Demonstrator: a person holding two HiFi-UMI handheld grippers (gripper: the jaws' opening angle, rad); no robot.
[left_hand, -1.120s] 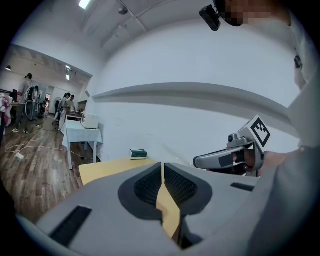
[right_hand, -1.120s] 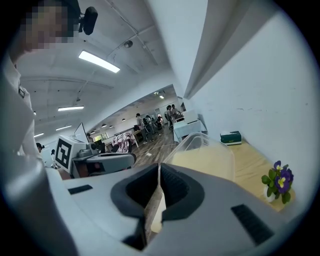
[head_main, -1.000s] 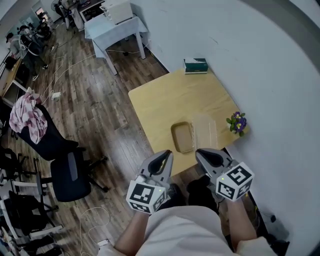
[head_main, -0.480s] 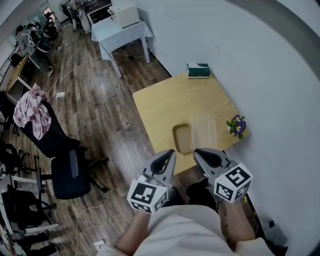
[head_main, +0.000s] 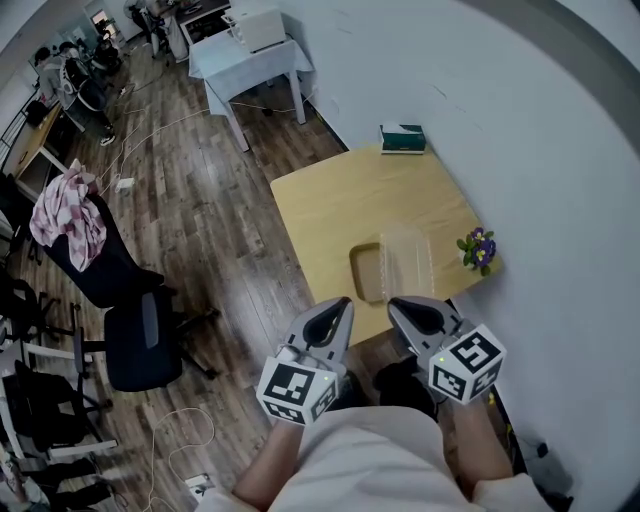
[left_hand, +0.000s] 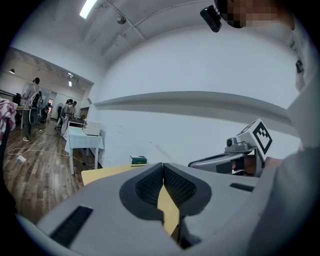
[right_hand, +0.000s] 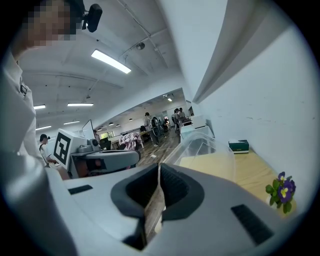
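- The left claw (head_main: 333, 312) and right claw (head_main: 404, 311) each have their jaws pressed together on nothing, side by side just off the bench's (head_main: 330, 205) near edge.
- Nearest to them is the clear tray (head_main: 366, 273), at the near edge, with its lid (head_main: 408, 258) open toward the flower pot (head_main: 476, 249) at the near right corner.
- A green box (head_main: 402, 139) sits at the far edge.
- An office chair (head_main: 140, 335) stands on the floor, left of the bench.

Two grippers: left gripper (head_main: 337, 309), right gripper (head_main: 399, 308). One wooden table (head_main: 335, 200) with one clear container (head_main: 392, 268) near, one green box (head_main: 402, 138) far, one flower pot (head_main: 476, 250) right. One white table (head_main: 250, 55) far left.
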